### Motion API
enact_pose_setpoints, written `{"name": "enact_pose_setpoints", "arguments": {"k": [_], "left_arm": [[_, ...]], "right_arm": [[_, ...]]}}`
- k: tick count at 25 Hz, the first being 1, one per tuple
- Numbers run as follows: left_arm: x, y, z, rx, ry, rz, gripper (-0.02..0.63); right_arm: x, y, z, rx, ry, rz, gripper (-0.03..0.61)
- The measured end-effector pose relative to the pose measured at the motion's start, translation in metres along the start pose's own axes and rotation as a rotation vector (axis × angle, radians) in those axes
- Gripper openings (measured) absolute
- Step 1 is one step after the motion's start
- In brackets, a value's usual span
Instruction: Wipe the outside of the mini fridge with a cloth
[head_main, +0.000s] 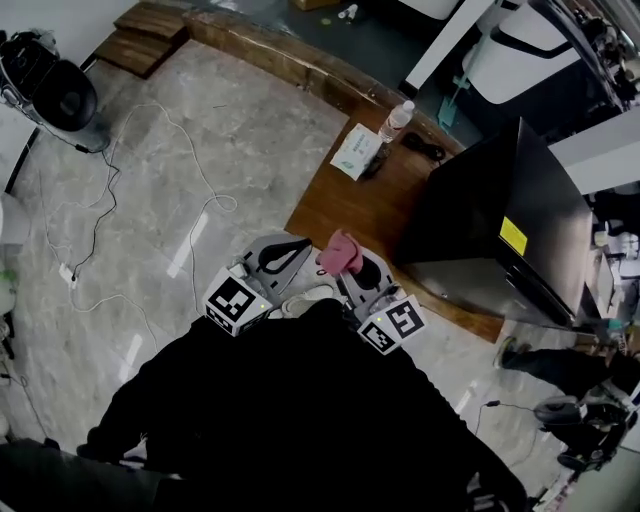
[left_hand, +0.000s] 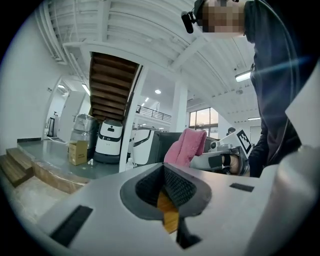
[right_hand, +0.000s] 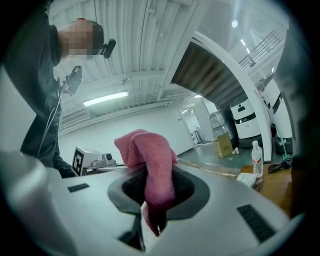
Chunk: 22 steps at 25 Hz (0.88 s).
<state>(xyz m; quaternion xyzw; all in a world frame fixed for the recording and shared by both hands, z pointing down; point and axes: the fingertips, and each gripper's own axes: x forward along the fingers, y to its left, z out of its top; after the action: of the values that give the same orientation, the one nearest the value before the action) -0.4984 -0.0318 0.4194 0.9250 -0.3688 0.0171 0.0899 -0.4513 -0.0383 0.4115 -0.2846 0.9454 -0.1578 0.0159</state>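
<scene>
the mini fridge (head_main: 500, 230) is a black, boxy cabinet with a small yellow label on its upward-showing face; it stands upright on the wooden table (head_main: 340, 205), towards its right end. the cloth (right_hand: 150, 165) is pink and fluffy, bunched into a fold, pinched between the jaws of the right gripper (right_hand: 152, 207), its rounded top sticking up past them, clear of the fridge

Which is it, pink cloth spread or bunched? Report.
Bunched. The pink cloth stands as a crumpled wad pinched between the jaws of the right gripper, none of it laid flat.
</scene>
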Motion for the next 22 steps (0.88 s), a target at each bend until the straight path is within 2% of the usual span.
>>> {"name": "enact_pose_setpoints", "arguments": {"k": [6,9,14,17,22], "left_arm": [[0.050,0.024,0.021,0.046,0.019,-0.081,0.006],[0.081,0.036,0.035,0.094,0.043,-0.113,0.006],[0.126,0.066,0.041,0.085,0.052,-0.144,0.006],[0.162,0.076,0.053,0.111,0.061,-0.214,0.006],[0.238,0.102,0.071,0.148,0.062,-0.402,0.006]], "right_arm": [[0.018,-0.063,0.019,0.037,-0.079,-0.143,0.077],[0.031,-0.097,0.038,0.061,-0.120,-0.164,0.077],[0.041,-0.143,0.060,0.062,-0.175,-0.221,0.077],[0.038,-0.177,0.072,0.071,-0.223,-0.325,0.077],[0.027,-0.257,0.093,0.164,-0.367,-0.577,0.075]]}}
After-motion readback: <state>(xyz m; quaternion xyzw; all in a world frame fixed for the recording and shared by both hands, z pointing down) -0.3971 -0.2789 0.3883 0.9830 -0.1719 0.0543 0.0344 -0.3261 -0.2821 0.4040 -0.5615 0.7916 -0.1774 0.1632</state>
